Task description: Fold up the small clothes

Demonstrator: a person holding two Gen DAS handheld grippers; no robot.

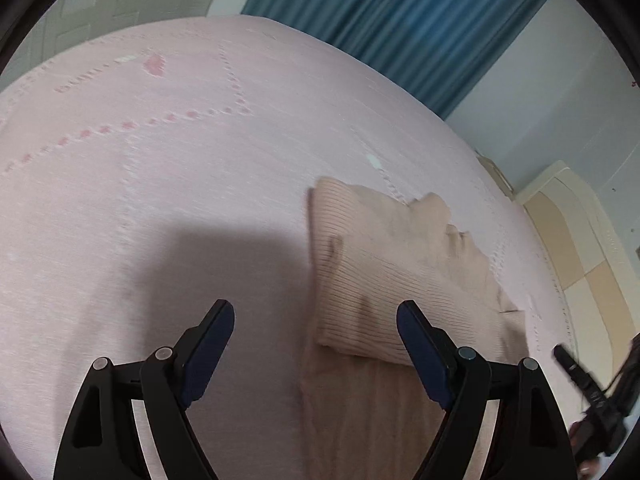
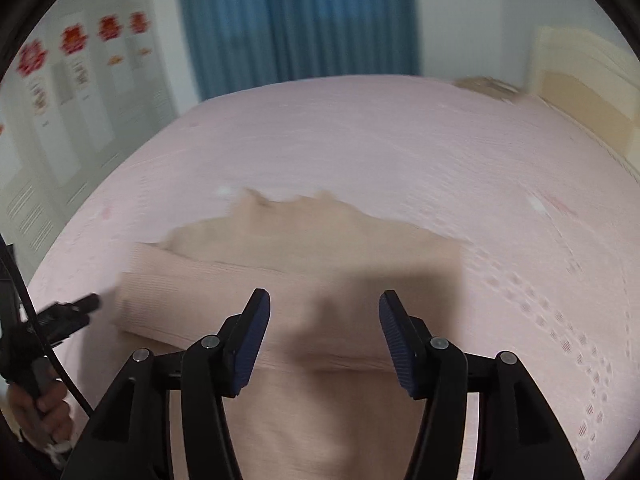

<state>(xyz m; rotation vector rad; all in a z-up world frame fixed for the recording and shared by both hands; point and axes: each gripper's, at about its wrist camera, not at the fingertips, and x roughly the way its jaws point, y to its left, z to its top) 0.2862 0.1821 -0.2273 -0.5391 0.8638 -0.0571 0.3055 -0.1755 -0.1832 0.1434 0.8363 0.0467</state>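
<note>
So the beige knit top (image 2: 304, 280) is lying on the pink bed (image 2: 400, 140), long axis crosswise. Right gripper (image 2: 324, 320) hangs right above it, jaws apart, holding nothing. Left gripper (image 1: 316, 336) is wide open and empty off its left edge.

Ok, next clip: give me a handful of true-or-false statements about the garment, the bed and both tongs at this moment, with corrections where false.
1. The beige ribbed garment lies on a pink bedspread. True.
2. The right tongs are clamped on the garment. False: their jaws stand apart with nothing pinched, the fabric lying beneath them.
3. The left tongs are open and hold nothing. True.
4. The curtain behind the bed is red. False: it is blue.
5. Part of the garment is already folded over itself. True: a ribbed layer lies across the lower fabric.
6. The garment hangs in the air. False: it rests on the bed.
</note>
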